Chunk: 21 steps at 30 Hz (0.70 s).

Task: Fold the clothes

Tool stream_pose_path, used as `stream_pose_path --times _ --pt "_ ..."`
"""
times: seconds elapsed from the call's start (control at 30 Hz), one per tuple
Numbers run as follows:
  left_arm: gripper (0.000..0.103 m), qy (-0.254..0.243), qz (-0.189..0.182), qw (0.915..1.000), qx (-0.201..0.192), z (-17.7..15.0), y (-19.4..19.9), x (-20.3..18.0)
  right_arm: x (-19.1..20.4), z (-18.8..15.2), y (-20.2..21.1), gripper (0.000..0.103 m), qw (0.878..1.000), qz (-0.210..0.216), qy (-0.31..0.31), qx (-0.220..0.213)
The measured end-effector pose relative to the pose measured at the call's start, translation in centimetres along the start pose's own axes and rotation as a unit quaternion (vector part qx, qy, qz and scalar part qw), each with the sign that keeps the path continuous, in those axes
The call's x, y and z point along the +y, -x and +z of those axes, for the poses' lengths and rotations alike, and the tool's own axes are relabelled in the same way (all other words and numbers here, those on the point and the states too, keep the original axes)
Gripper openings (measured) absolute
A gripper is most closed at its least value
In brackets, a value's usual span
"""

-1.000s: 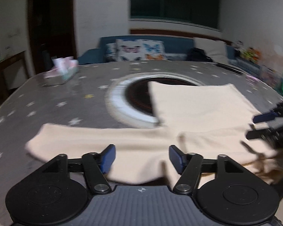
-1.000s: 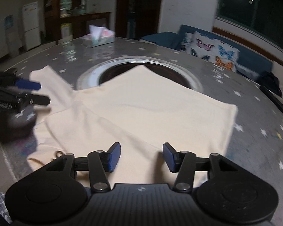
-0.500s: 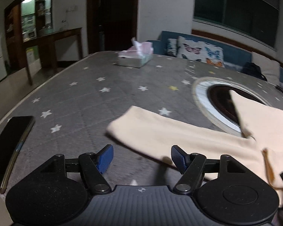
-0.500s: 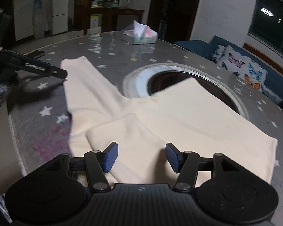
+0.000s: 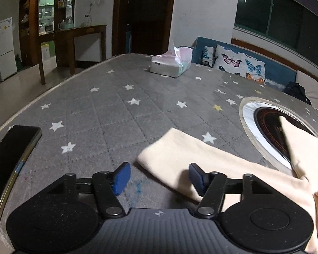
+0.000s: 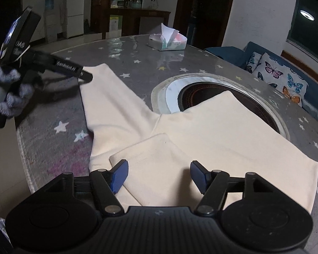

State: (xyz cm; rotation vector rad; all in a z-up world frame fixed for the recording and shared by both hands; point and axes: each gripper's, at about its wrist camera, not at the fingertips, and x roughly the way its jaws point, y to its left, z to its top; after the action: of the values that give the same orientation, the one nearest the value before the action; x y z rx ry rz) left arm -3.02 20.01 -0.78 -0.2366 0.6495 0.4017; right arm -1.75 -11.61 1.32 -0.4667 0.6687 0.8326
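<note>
Cream garment (image 6: pixel 212 139) lies flat on the grey star-print table cover (image 5: pixel 108 114), filling the centre of the right wrist view, one long sleeve (image 6: pixel 108 101) stretched toward the upper left and the other already folded across the body at lower centre. Its far corner overlaps the round burner recess (image 6: pixel 203 91) in the table.

The left gripper (image 5: pixel 158 176) has just been closing, yet its jaws stand about half apart with the sleeve's end (image 5: pixel 169 148) between them, the pads not pressing the cloth. The right gripper (image 6: pixel 159 175) has just been opening and hovers with its jaws apart over the folded sleeve, gripping nothing.

To do the step well, the left gripper should likely pinch the cuff close to its edge, catching both layers, then carry it toward the body so it lands parallel to the folded sleeve. A phone (image 5: pixel 10 165) at lower left and a tissue box (image 5: pixel 169 65) beyond lie well apart from the garment.
</note>
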Motion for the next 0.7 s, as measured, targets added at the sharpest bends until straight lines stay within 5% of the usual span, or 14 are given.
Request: stream_pose_path --times 0.13,0.23,0.5,0.7 --pt "0.024 0.007 -0.001 1.0 0.0 0.5 -0.5 0.2 -0.4 0.0 0.7 0.066 1.0 -0.001 -0.007 -0.008" --pt "0.01 0.013 -0.005 0.9999 0.001 0.8 -0.6 0.3 -1.0 -0.1 1.6 0.066 1.0 -0.008 -0.014 -0.018" --pt "0.008 -0.027 -0.074 0.9957 -0.049 2.7 4.1 -4.5 -3.9 -1.7 4.0 0.066 0.997 -0.04 -0.056 -0.029" --pt "0.008 -0.09 -0.19 0.9737 -0.087 3.3 9.2 -11.9 -7.0 -4.0 6.4 0.066 0.991 -0.067 -0.105 -0.041"
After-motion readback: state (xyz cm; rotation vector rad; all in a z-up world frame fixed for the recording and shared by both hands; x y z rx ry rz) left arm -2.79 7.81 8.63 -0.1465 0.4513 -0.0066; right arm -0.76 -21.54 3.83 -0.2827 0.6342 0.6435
